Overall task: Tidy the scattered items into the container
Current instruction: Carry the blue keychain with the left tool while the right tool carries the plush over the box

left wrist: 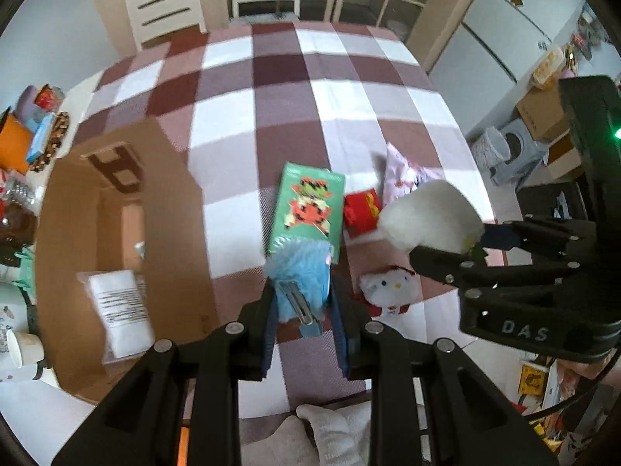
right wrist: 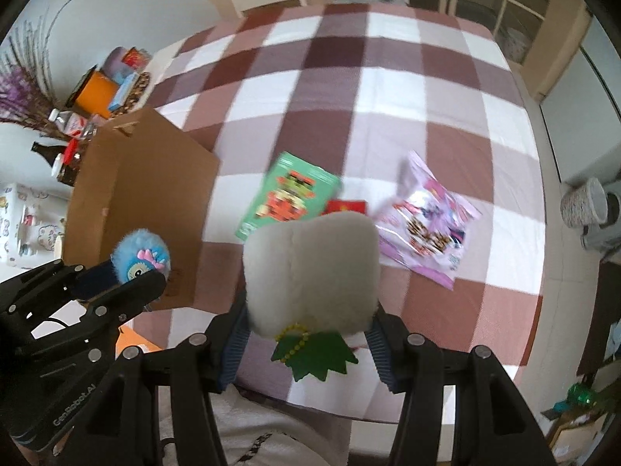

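Left wrist view: the left gripper (left wrist: 302,310) clamps a fluffy blue toy (left wrist: 300,272) above the checked tablecloth (left wrist: 283,89), apparently bound for the open cardboard box (left wrist: 77,202) at left. At right, the right gripper (right wrist: 308,334) grips a white plush (right wrist: 314,268). A green box (left wrist: 310,209), red block (left wrist: 359,209), pink packet (right wrist: 427,229) and white cat doll (left wrist: 390,287) lie loose. White chairs (left wrist: 167,0) stand far behind.

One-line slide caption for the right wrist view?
Right tongs grip white plush; left tongs hold blue fluffy toy beside cardboard box.
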Demonstrator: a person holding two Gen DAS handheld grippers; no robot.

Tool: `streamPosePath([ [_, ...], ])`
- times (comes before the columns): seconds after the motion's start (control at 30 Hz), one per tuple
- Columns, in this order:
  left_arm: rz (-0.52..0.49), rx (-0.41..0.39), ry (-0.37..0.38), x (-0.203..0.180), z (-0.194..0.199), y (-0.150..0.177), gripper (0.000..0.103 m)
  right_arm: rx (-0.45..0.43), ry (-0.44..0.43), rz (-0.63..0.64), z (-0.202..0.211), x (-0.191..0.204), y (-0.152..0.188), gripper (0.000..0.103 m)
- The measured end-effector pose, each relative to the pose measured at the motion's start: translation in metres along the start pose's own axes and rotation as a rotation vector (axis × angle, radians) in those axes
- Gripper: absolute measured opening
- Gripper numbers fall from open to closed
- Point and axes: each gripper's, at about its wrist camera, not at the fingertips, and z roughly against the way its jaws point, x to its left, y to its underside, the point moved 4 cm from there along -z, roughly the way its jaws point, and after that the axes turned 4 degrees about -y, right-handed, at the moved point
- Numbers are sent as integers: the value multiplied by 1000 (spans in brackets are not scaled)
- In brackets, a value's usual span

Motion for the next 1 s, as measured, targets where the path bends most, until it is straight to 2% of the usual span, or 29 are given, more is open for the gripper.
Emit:
streamPosePath([
  [0.57, 165, -115, -41, 83, 60, 2, 25, -46, -29, 217, 17, 113, -42, 56],
  [1.0, 290, -137, -75, 151, 77, 16, 25, -35, -65, 355, 6, 190, -65, 56],
])
